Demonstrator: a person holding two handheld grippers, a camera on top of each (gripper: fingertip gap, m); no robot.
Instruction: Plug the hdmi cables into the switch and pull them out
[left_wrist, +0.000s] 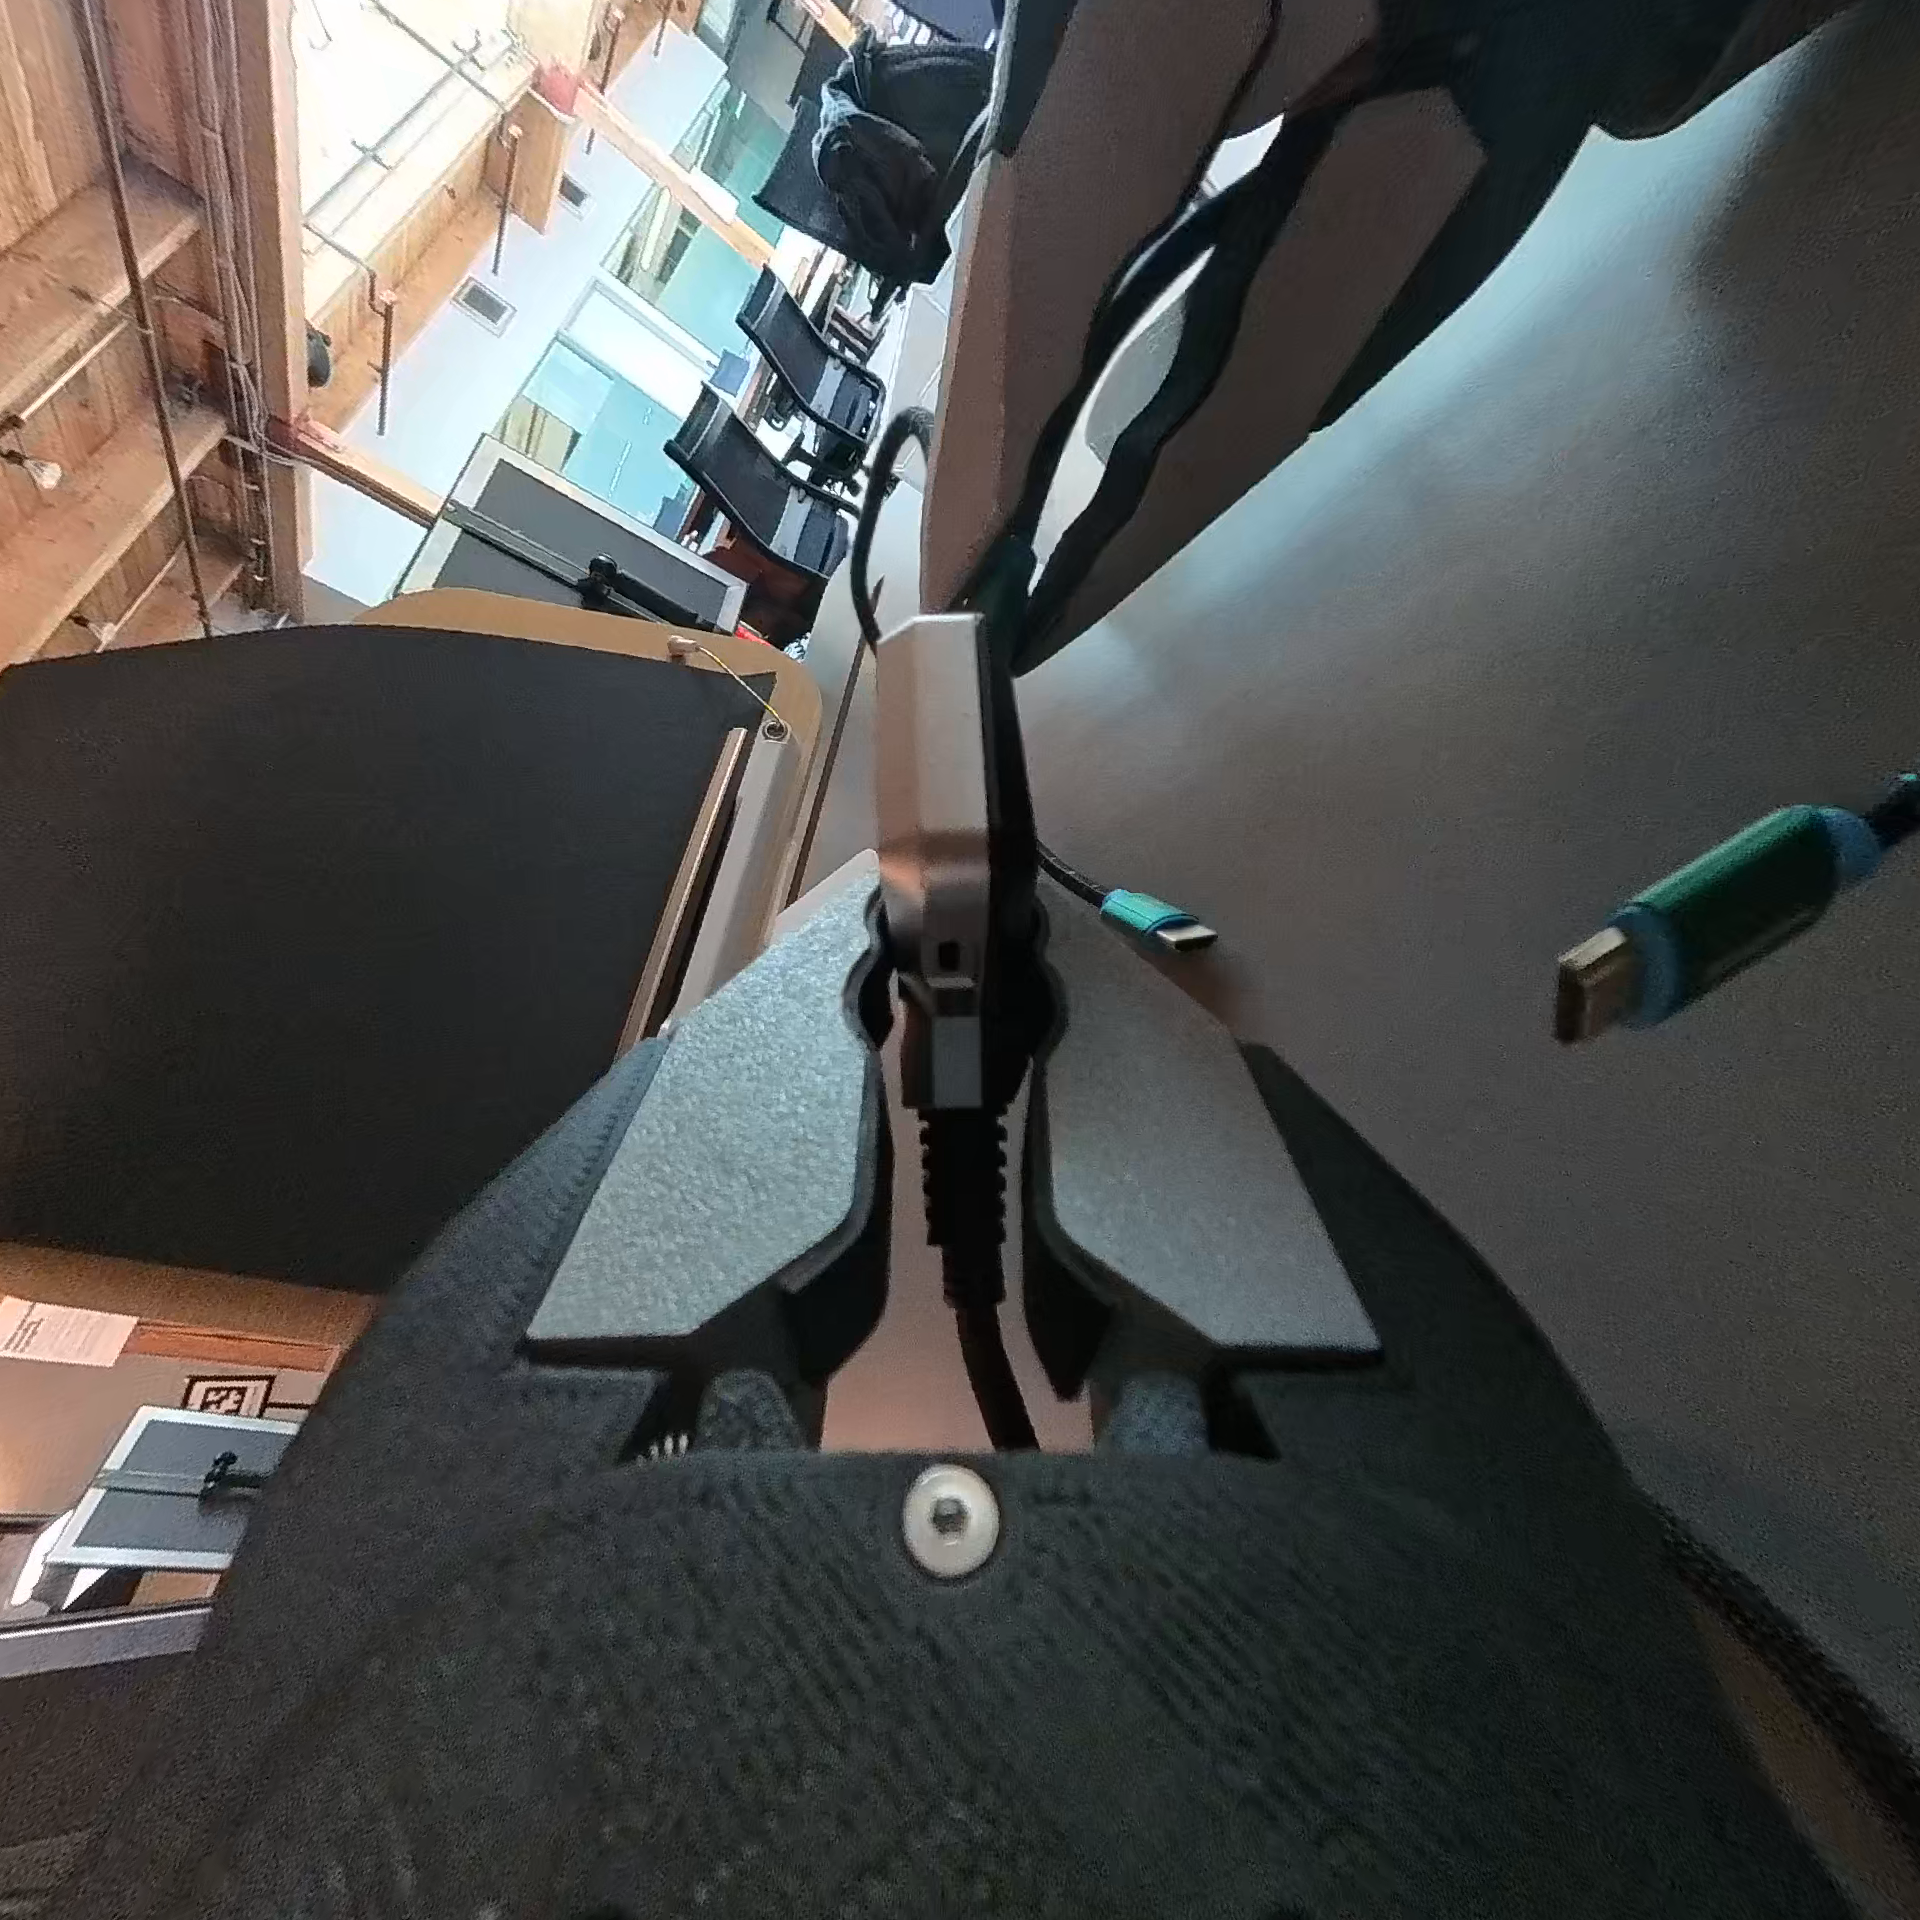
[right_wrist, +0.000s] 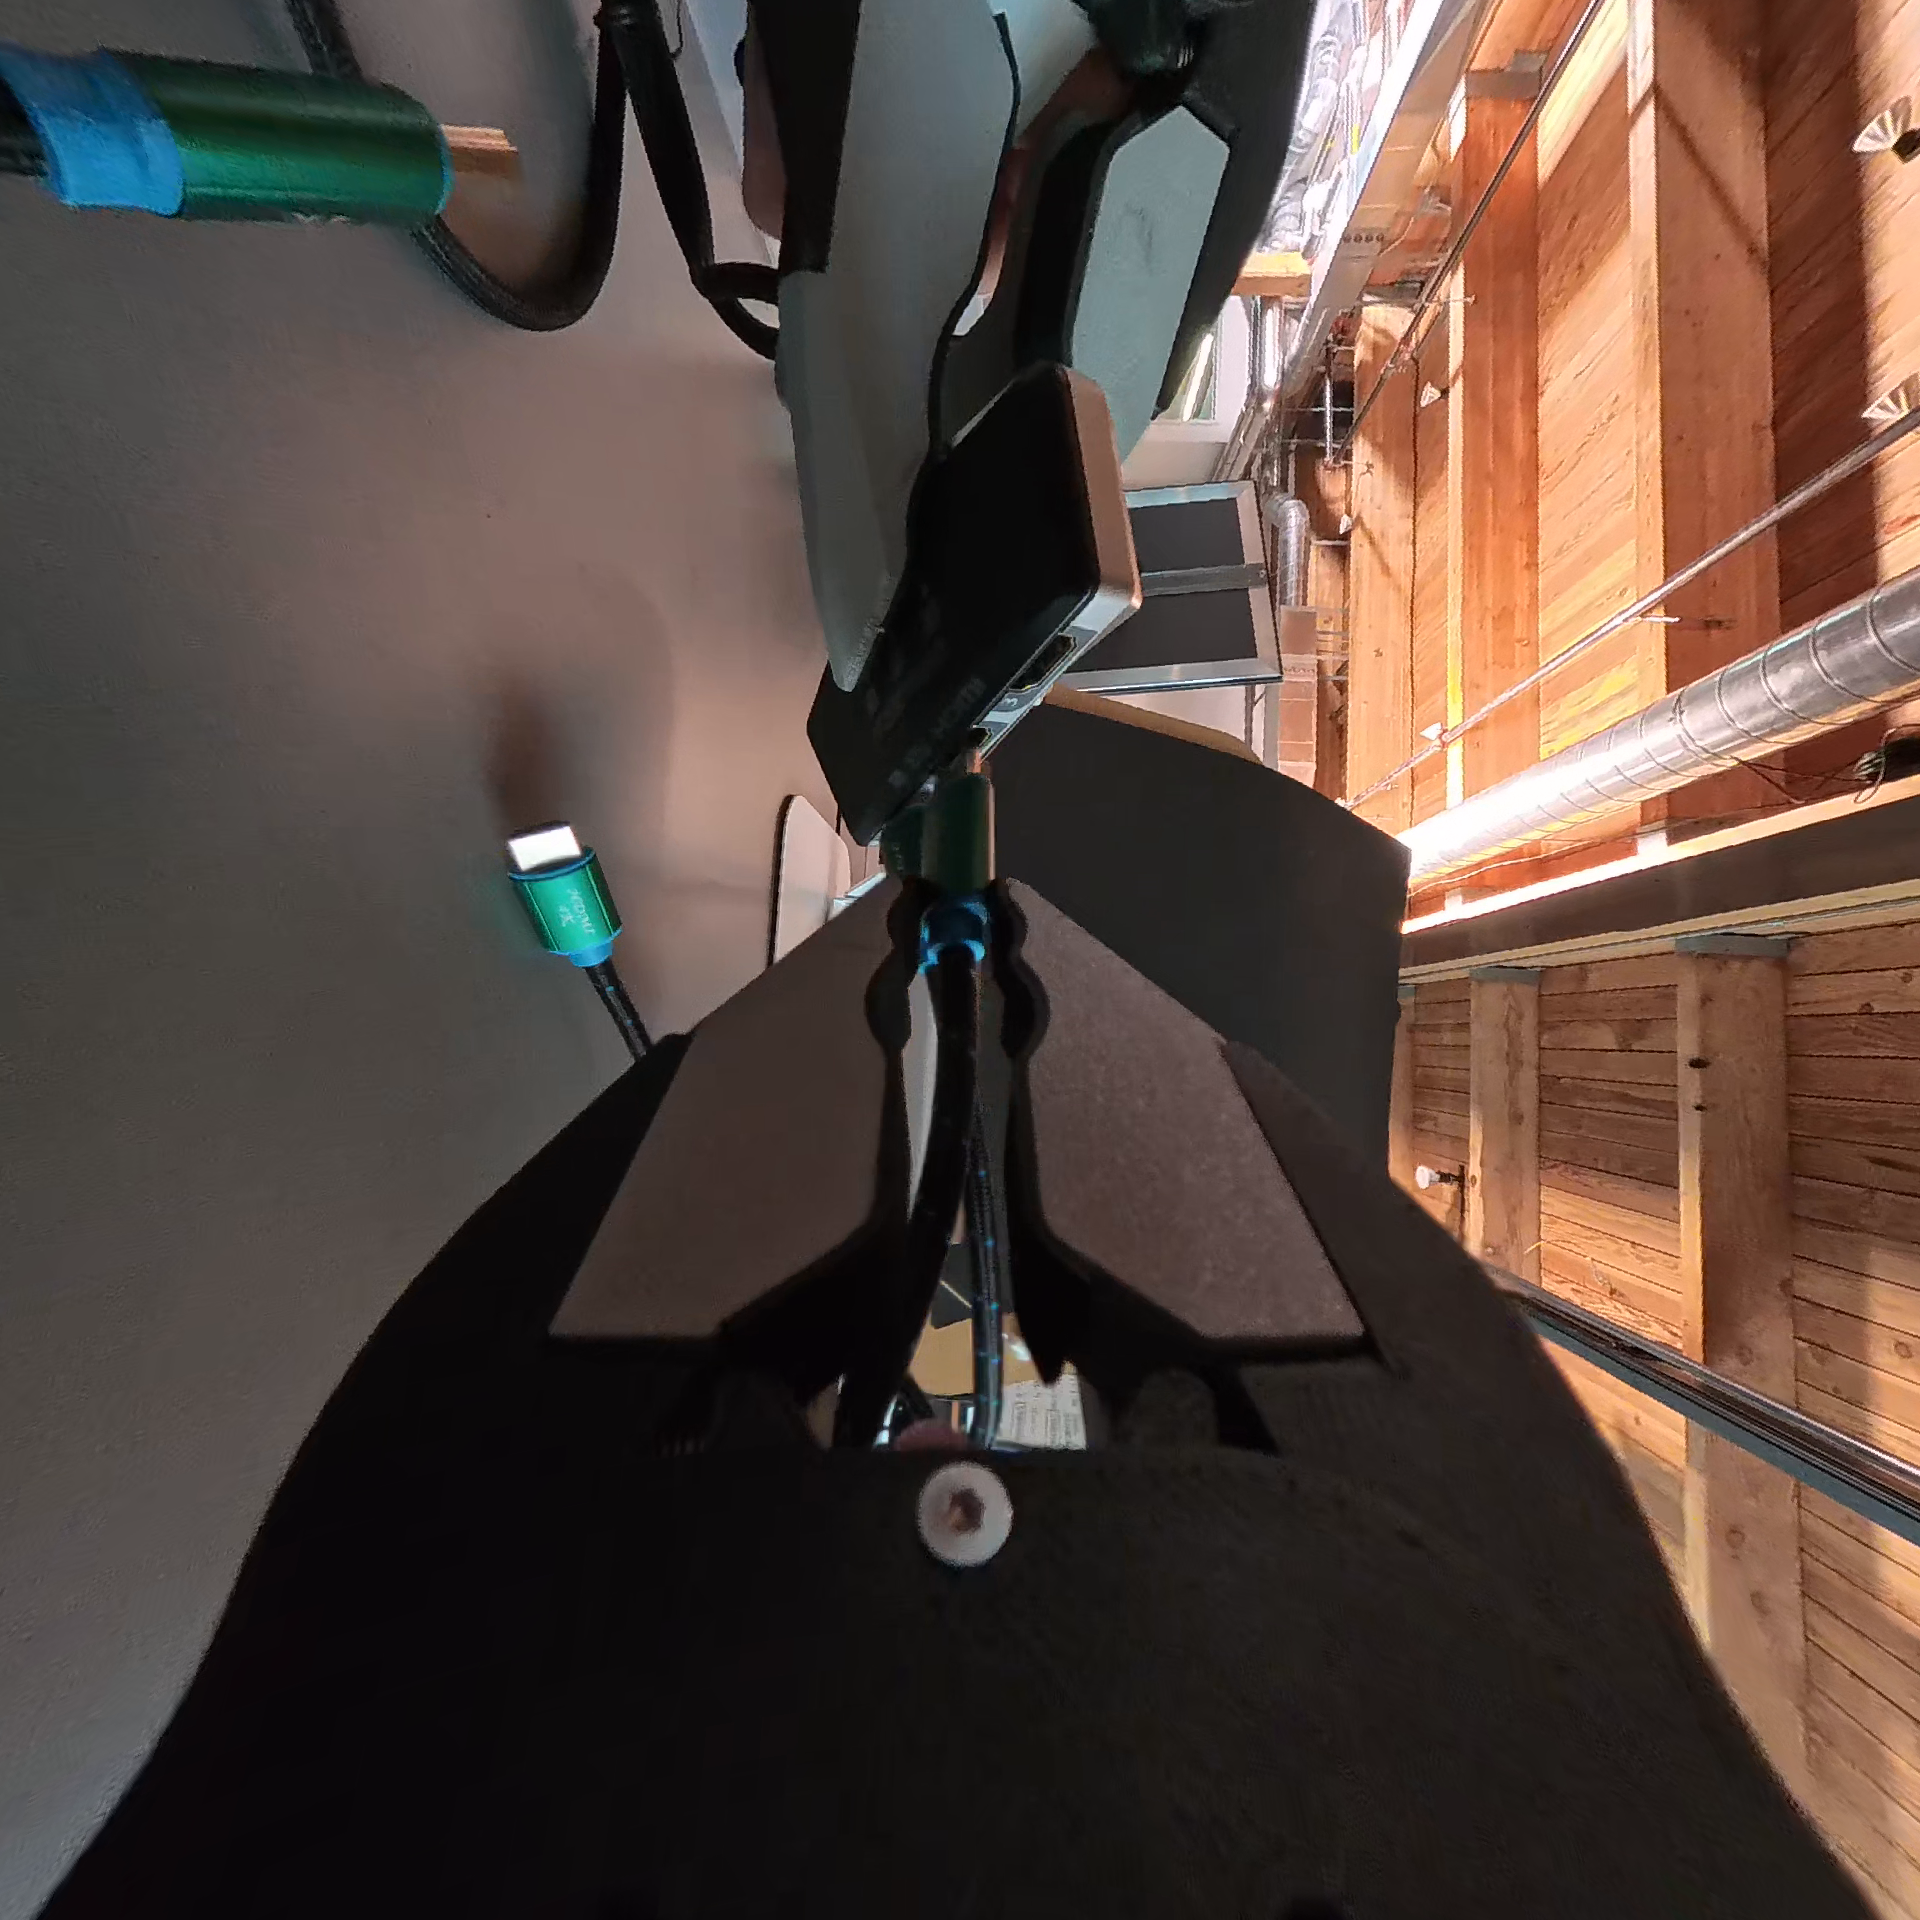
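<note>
Left gripper (left_wrist: 961, 977) clamps the switch (left_wrist: 935, 831) near its cable end, bracing it clear of the table (left_wrist: 1455, 727), probably against insertion force. Right gripper (right_wrist: 958, 935) pinches a green HDMI plug (right_wrist: 961, 831) at the switch's port face. Only the right wrist view shows the ports (right_wrist: 1049, 660); two spare plugs (right_wrist: 561, 894) lie beyond

Left gripper (left_wrist: 961, 966): a black, coarse-textured printed body with two broad fingers (left_wrist: 727, 1132) faced in grey speckled plates, their inner edges scalloped near the tips. A silver screw (left_wrist: 950, 1520) sits at 6 o'clock below the finger gap. Right gripper (right_wrist: 951, 935): the same black build, brownish-lit plates, and a matching pale screw (right_wrist: 965, 1513).
</note>
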